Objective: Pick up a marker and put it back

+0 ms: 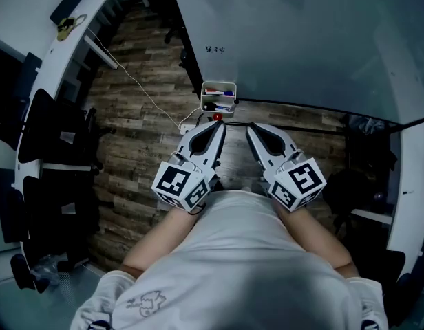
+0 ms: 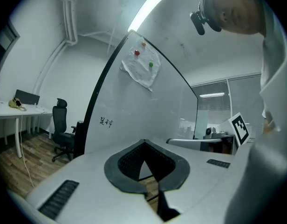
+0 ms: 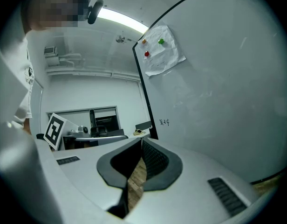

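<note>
I had both grippers drawn in close to the person's body, side by side and pointing at the board (image 1: 281,40). The left gripper (image 1: 219,125) had its jaws brought together at the tips. In the left gripper view (image 2: 144,143) the dark pads (image 2: 127,164) met at a point, and only a small gap behind them showed bare floor, so it had hold of nothing. The right gripper (image 1: 251,128) was the same. In the right gripper view (image 3: 141,141) its tips touched, a slit of wood floor showed between the pads (image 3: 157,161), and nothing was gripped.

The markers (image 1: 219,93) sat in a small white box (image 1: 219,106) fixed at the board's lower edge, just ahead of the two tips and apart from both. I could make out blue and red among them but could not count them. A small red thing (image 1: 217,116) showed just below the box, near the left tip. I could not tell what it was.

Higher on the board there was a short dark scribble (image 1: 215,49). A crumpled paper (image 2: 141,68) was pinned there with coloured magnets (image 2: 137,52). A white cable (image 1: 140,88) ran across the wood floor (image 1: 143,150) to the left. A black chair (image 2: 61,129) stood beyond the board's edge.
</note>
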The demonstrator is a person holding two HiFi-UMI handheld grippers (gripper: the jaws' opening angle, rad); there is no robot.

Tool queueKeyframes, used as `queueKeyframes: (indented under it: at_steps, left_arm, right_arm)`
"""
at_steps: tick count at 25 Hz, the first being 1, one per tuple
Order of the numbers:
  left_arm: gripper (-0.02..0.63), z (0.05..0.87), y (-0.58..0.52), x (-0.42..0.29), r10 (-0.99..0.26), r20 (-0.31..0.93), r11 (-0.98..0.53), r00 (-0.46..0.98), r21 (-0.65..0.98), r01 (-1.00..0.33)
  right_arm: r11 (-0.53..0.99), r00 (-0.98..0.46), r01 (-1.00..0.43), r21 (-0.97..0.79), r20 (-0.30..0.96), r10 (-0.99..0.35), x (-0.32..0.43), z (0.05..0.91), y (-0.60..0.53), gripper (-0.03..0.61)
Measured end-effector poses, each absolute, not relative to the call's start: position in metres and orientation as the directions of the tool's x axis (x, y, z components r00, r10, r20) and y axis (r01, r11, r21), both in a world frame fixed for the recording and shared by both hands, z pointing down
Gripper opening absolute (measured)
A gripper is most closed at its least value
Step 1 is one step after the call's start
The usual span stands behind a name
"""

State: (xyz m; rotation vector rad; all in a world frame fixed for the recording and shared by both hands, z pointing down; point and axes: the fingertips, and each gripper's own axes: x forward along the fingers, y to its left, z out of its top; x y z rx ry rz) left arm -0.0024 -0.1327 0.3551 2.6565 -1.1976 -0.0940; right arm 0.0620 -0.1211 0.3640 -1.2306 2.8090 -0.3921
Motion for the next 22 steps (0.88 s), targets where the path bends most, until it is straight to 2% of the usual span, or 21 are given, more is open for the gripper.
queueKeyframes:
  at_steps: [10, 22]
  left_arm:
    - [0.005, 0.375, -0.162, -0.007, -0.693, 0.096, -0.679, 0.715, 0.246, -0.691]
    - [0.005, 0.420, -0.193, -0.013, -0.629, 0.188, -0.686, 0.754, 0.321, -0.653]
  right_arm:
    - [0.538, -0.587, -0.786, -0.304, 0.092, -0.805, 0.067, 0.383, -0.158, 0.012]
    - [0.477, -0.575, -0.785, -0.395, 0.177, -0.799, 0.048, 0.429, -0.189, 0.015]
